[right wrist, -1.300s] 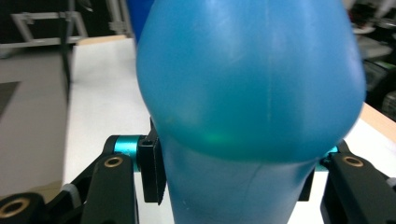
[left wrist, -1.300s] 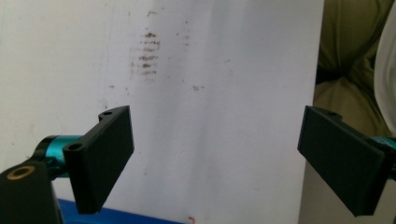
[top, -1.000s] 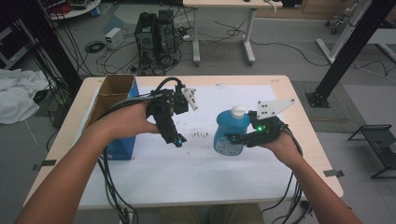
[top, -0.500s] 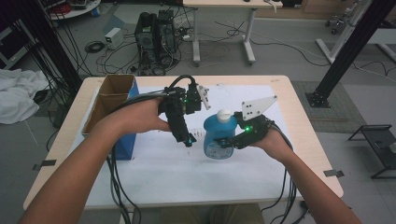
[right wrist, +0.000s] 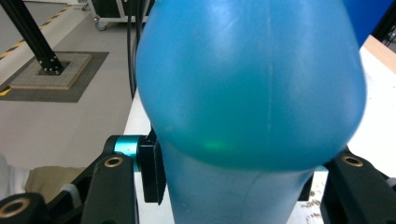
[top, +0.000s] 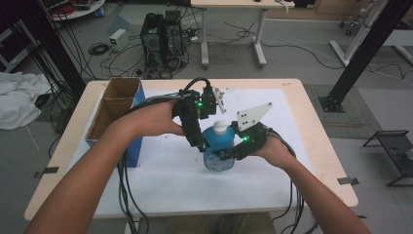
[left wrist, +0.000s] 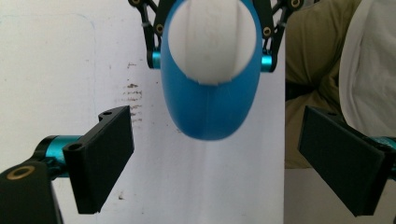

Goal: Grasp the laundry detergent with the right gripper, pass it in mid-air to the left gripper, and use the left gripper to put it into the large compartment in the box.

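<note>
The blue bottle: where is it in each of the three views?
High view: bottle at table centre, between both hands.
Left gripper view: top centre, white cap facing the camera.
Right gripper view: its body fills the middle.
Shared landmark: right tongs clamping its sides.

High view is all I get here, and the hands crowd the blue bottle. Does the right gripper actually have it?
Observer: Yes. In the right gripper view the right gripper has a jaw pressed on each side of the blue bottle.
Operator: And the left one?
Observer: The left gripper is open, its jaws wide apart and clear of the bottle.
Operator: What is it aimed at?
Observer: The white cap, seen end-on, sits centred above its jaws.
</note>
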